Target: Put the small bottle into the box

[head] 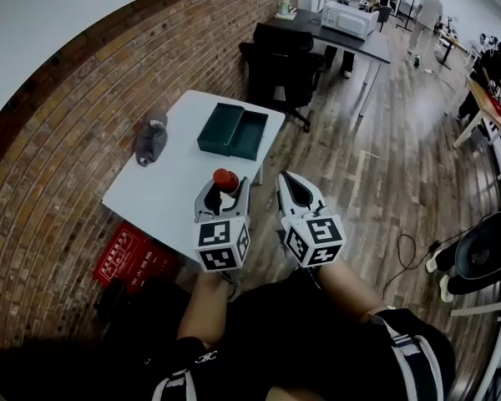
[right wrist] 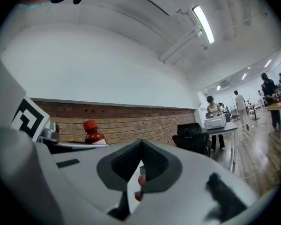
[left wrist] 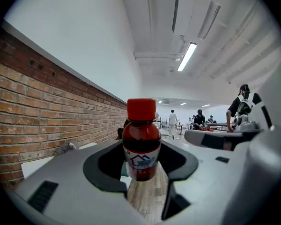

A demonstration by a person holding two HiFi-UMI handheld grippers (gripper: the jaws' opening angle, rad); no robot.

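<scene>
1. My left gripper (head: 225, 192) holds the small bottle (left wrist: 141, 139) upright, the jaws pressing on its dark red body below the red cap.
2. The bottle sits at the near edge of the white table (head: 163, 192), and wood floor shows beneath it between the jaws.
3. The box (head: 232, 130), dark green and lying open, rests at the table's far end, well apart from the bottle.
4. My right gripper (right wrist: 141, 159) is just beside the left one, off the table, its jaws closed together on nothing.
5. A grey object (head: 150, 138) lies left of the box.
</scene>
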